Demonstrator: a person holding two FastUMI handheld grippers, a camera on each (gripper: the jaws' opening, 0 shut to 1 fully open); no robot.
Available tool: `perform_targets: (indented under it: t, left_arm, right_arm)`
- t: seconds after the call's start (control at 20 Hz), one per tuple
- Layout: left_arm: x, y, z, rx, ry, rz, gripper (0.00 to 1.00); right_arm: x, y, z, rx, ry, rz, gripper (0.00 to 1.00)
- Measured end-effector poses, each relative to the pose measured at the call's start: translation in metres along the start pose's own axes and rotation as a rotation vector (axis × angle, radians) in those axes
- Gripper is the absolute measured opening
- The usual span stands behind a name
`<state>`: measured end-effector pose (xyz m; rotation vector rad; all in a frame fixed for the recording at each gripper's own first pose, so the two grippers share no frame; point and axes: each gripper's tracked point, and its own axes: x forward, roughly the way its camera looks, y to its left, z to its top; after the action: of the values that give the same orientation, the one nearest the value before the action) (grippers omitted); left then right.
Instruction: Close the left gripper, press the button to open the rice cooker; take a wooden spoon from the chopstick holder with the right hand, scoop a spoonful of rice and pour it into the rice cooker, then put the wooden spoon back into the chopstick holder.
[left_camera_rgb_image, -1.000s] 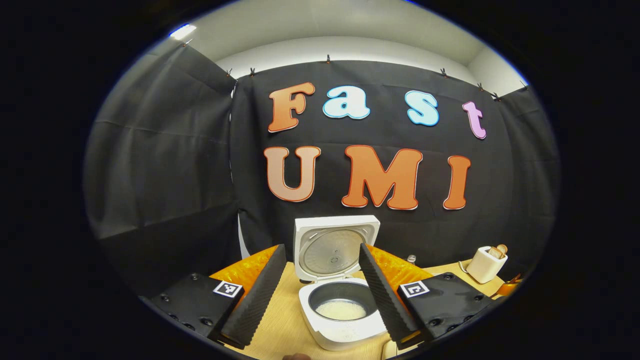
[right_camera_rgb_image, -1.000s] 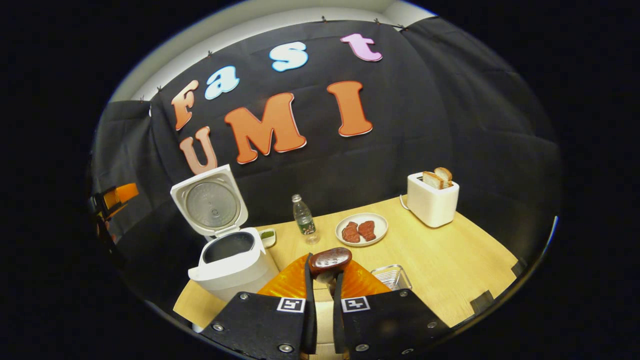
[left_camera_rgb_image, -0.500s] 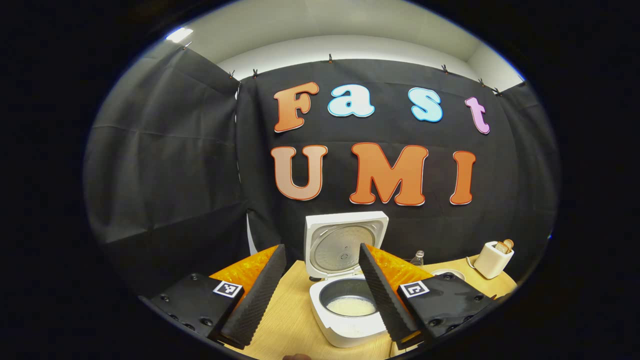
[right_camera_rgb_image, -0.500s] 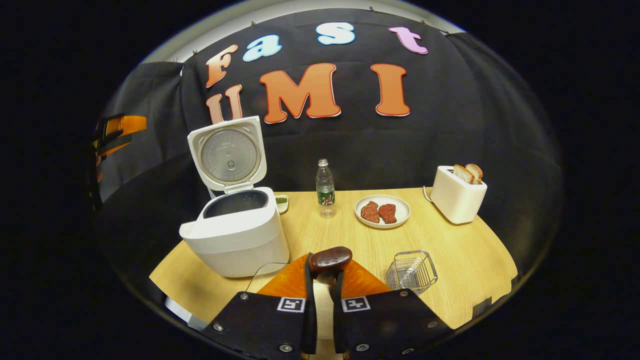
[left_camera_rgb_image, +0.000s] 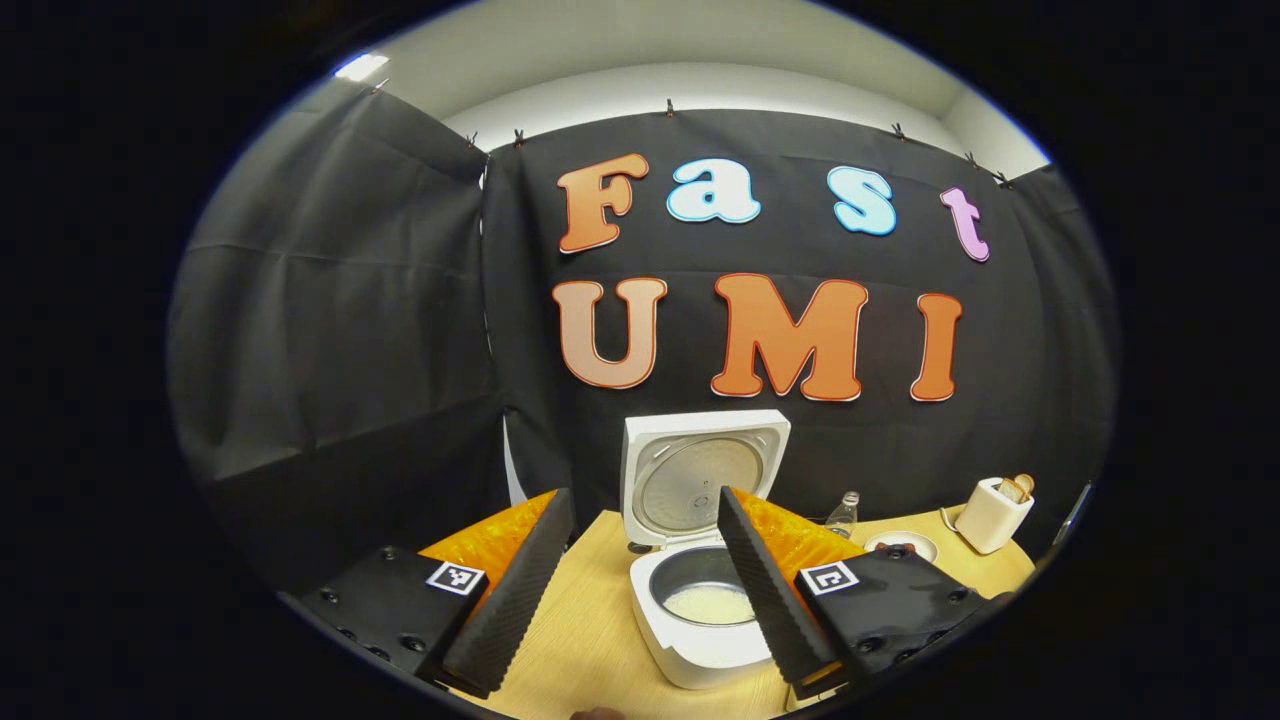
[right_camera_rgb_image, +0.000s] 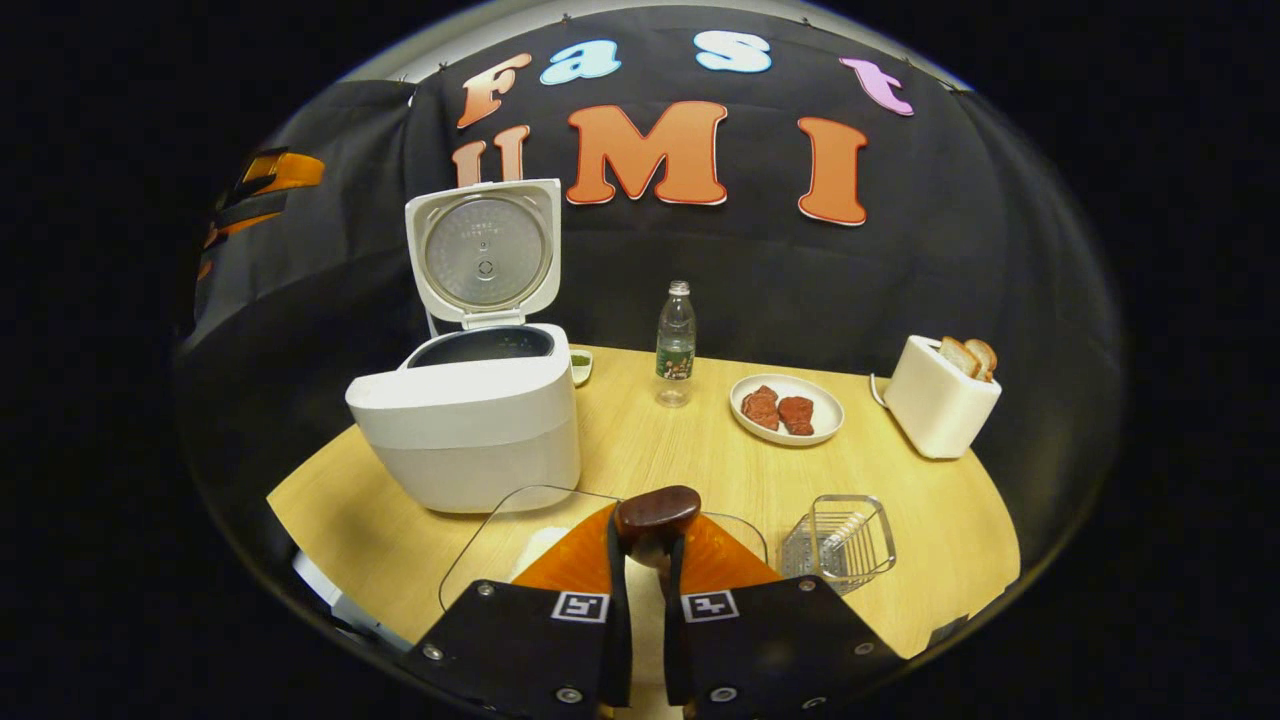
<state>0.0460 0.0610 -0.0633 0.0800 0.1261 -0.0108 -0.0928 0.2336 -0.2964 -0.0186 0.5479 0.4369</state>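
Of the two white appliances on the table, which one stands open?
The rice cooker at the table's left: its lid is raised upright, showing the pot. The toaster at the right has no lid, only bread slices in its slots.

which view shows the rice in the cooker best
The left gripper view: it looks down into the open cooker, so the white rice in the pot shows. The right gripper view sees the cooker from the side, with the dark pot rim but no rice visible.

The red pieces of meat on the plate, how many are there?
2. Both pieces of meat lie side by side on the white plate, between the bottle and the toaster. None looks hidden.
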Motion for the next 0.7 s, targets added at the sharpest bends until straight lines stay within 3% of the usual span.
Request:
perform_targets:
  t: [0.2, 0.45, 0.7]
  left_arm:
    - [-0.002, 0.002, -0.001, -0.002, 0.003, 0.003, 0.99]
    - [-0.005, 0.004, -0.002, -0.008, 0.006, 0.009, 0.98]
    - [-0.010, 0.005, -0.002, -0.008, 0.004, 0.016, 0.98]
  right_arm:
    - [0.002, -0.005, -0.006, 0.192, 0.020, 0.019, 0.12]
    - [0.004, 0.009, -0.012, 0.495, 0.061, 0.110, 0.12]
    - [0.014, -0.006, -0.016, 0.685, 0.099, 0.092, 0.12]
